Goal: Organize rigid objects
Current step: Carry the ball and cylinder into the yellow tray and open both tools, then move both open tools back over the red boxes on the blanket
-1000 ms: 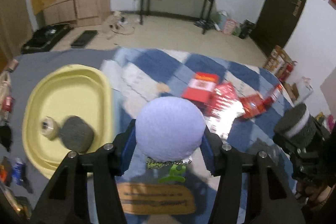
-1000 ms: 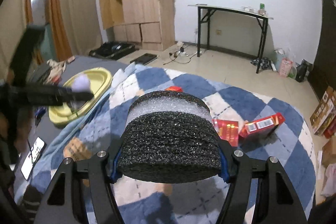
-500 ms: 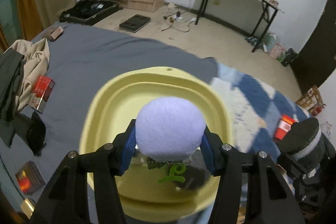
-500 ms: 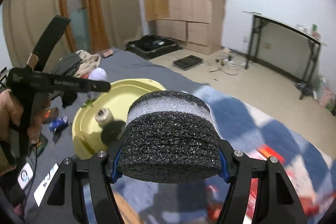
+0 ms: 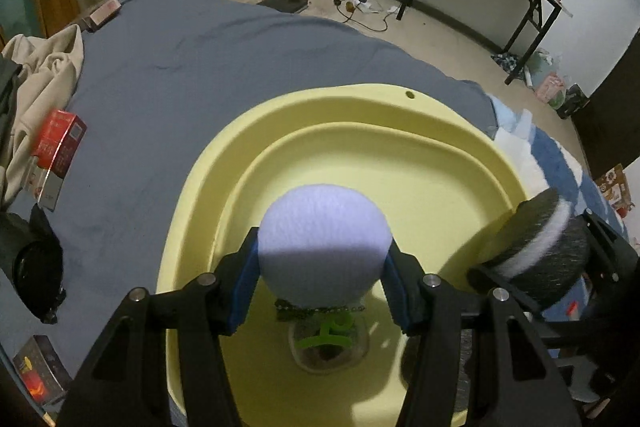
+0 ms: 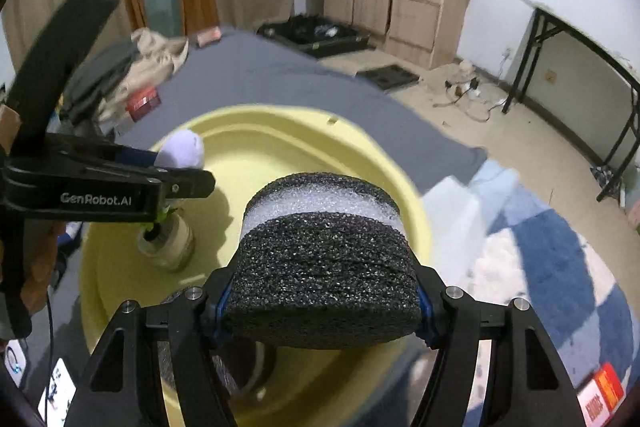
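My left gripper [image 5: 320,283] is shut on a lavender ball [image 5: 324,243], from which a small chain and a green tag [image 5: 326,333] hang. It hovers low over the yellow basin [image 5: 240,135], straight above a roll of tape [image 6: 168,243] standing inside. My right gripper [image 6: 320,307] is shut on a black foam disc [image 6: 320,263] with a white layer, above the basin's right side. A grey disc [image 6: 176,351] lies in the basin, mostly hidden under the right gripper.
The basin rests on a grey sheet [image 5: 192,59] beside a blue-and-white checked blanket [image 6: 552,267]. Left of the basin are a red box [image 5: 56,147], beige clothing [image 5: 36,75] and a black object [image 5: 36,267]. Another red box [image 6: 600,395] lies on the blanket.
Both grippers swung left from over the checked blanket to over the yellow basin, and the left one sank closer to it. Both grips held.
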`<state>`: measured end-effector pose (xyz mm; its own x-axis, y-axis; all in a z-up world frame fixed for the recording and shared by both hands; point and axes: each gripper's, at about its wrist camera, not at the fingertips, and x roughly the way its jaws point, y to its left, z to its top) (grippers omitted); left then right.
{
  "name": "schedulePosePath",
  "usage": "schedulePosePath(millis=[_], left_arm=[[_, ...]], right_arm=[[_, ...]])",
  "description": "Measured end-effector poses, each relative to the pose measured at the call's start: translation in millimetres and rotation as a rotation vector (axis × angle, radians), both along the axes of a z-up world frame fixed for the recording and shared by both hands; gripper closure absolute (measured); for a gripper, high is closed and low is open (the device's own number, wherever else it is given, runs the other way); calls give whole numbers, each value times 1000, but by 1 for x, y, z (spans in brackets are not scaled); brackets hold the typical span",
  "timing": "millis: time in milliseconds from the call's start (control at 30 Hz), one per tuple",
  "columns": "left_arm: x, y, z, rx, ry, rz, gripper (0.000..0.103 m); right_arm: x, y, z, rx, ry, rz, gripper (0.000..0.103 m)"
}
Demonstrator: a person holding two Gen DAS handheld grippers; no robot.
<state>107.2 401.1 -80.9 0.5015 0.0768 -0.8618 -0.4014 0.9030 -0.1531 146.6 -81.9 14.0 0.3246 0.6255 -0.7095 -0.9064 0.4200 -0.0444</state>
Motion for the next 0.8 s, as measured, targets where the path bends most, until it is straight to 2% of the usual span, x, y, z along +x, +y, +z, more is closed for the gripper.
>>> schedulePosePath(millis=[100,300,333,367,400,467,533,667,800], left_arm=[[-1,5,-5,-12,6,20,46],[-4,5,-12,-18,15,21,43],[-5,4,-10,-20,7,17,41],[-7,3,-6,-12,-7,11,30],[-8,1,-2,3,-15,15,26],[-13,-2,9,6,-41,23,8],[-18,-11,26,43,-60,27,1],[-26,-41,68,82,-109,-29,0],[-36,-95,122,116,-177,-82,0]], right_arm=[[1,21,-11,-47,-23,-6,35],[-2,38,-18,-61,-36,-2,33],[-3,37,-17,-50,-40,-3,31],[-5,35,-16,-38,-34,0,23],[-7,33,-14,-22,-24,3,9],[-13,23,-6,13,-38,-12,1],[-16,14,0,30,-32,-18,1],[-23,-23,23,83,-13,-90,0],[-28,-90,60,181,5,-203,0]])
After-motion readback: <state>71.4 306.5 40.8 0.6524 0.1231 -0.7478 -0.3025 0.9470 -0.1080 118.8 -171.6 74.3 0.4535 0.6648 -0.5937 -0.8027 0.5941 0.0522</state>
